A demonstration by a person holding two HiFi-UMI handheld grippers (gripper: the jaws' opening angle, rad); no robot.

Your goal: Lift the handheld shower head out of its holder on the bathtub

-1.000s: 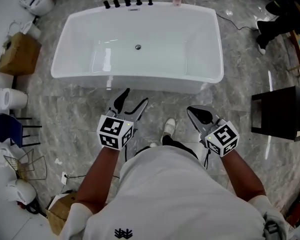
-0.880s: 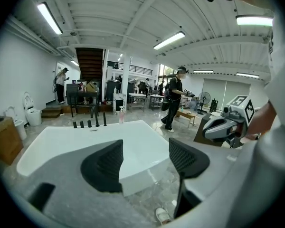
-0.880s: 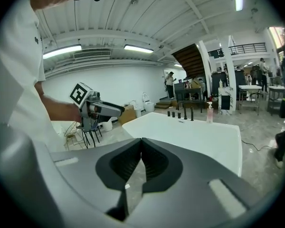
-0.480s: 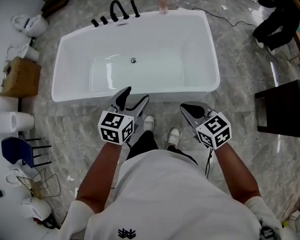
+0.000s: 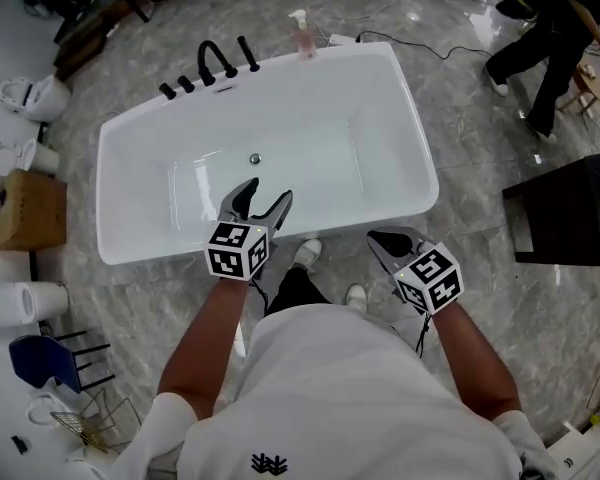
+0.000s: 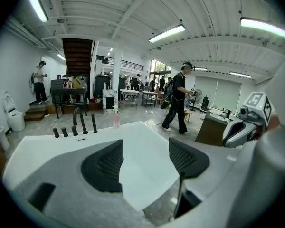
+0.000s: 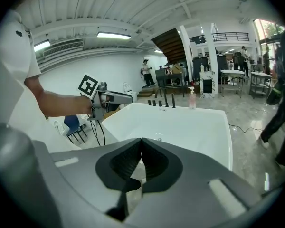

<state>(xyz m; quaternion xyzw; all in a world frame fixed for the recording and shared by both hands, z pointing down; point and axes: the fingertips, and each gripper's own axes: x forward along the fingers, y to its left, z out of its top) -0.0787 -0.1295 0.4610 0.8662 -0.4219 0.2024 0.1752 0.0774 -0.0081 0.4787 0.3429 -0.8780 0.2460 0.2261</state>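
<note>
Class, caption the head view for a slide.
Person facing a white bathtub, left gripper open, right gripper shut, both empty; black taps at the far rim.

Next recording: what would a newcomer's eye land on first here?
A large white bathtub dominates the head view, with black tap fittings and a pink bottle at its far rim. In front, the left gripper holds its fingers apart at the near rim, while the right gripper is shut and empty beside it.

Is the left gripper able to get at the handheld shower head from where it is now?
Probably not yet. The left gripper, jaws open and empty, hangs over the near rim of the bathtub; the shower head stands on the far rim, the basin between. Nothing blocks the way.
</note>
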